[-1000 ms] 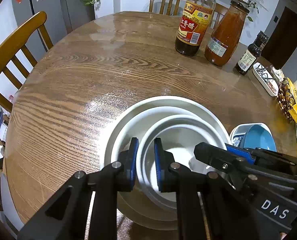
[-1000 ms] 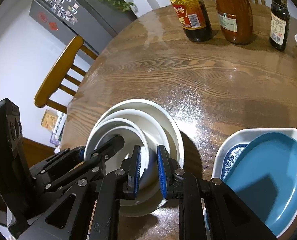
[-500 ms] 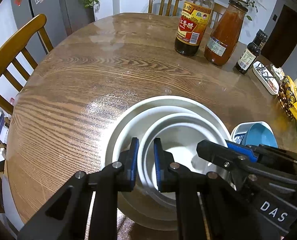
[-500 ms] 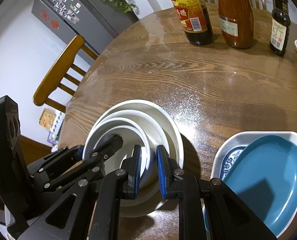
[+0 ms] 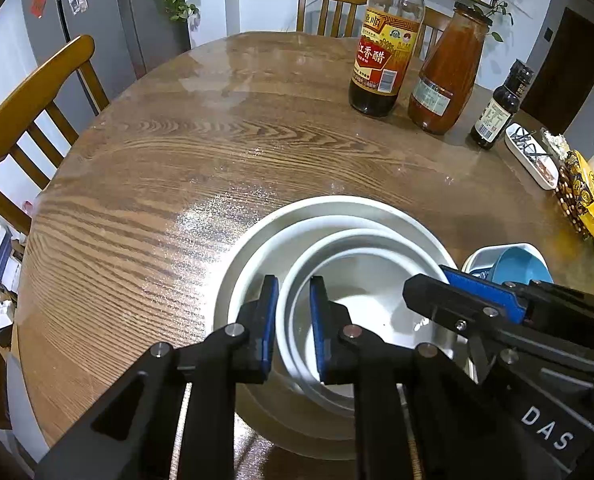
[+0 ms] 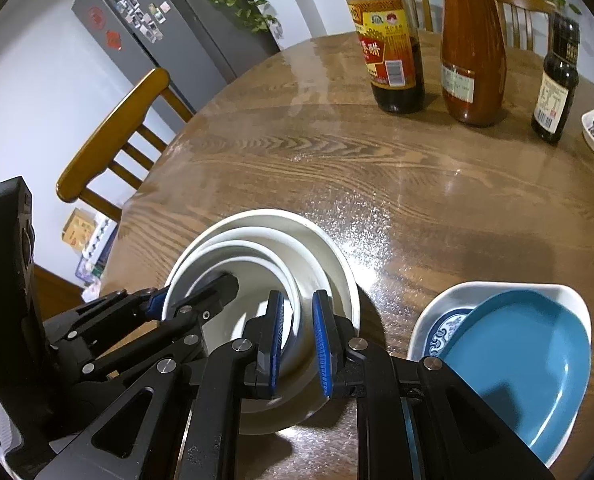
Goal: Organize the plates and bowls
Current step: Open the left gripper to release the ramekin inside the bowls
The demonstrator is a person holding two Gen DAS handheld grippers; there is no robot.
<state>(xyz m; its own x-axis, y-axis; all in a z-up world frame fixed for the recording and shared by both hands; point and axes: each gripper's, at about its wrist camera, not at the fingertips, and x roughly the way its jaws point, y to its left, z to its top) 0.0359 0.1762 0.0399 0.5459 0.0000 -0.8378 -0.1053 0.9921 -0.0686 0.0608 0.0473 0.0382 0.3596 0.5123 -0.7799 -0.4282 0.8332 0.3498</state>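
White bowls point(image 5: 329, 208) sit nested on the round wooden table point(image 5: 177, 160), the smaller inner bowls point(image 5: 361, 280) inside the wider ones. My left gripper point(image 5: 293, 292) straddles the left rim of the inner bowls, one blue pad inside and one outside. Its jaws are opening slightly, with the rim still between them. My right gripper point(image 6: 299, 308) is shut on the right rim of the same inner bowls point(image 6: 257, 256). Each view shows the other gripper: the right gripper point(image 5: 429, 280) and the left gripper point(image 6: 195, 290). A blue plate point(image 6: 517, 360) leans in a white dish with a blue pattern point(image 6: 449, 320).
At the far side stand a vinegar bottle point(image 5: 381, 60), a red sauce jar point(image 5: 449, 76) and a small dark bottle point(image 5: 501, 108). A small white tray point(image 5: 531, 160) and snack packets point(image 5: 585, 196) lie at the right edge. Wooden chairs point(image 5: 29, 108) ring the table.
Almost nothing: both grippers stay on the rim of the inner bowls, and the right wrist view has tilted slightly.
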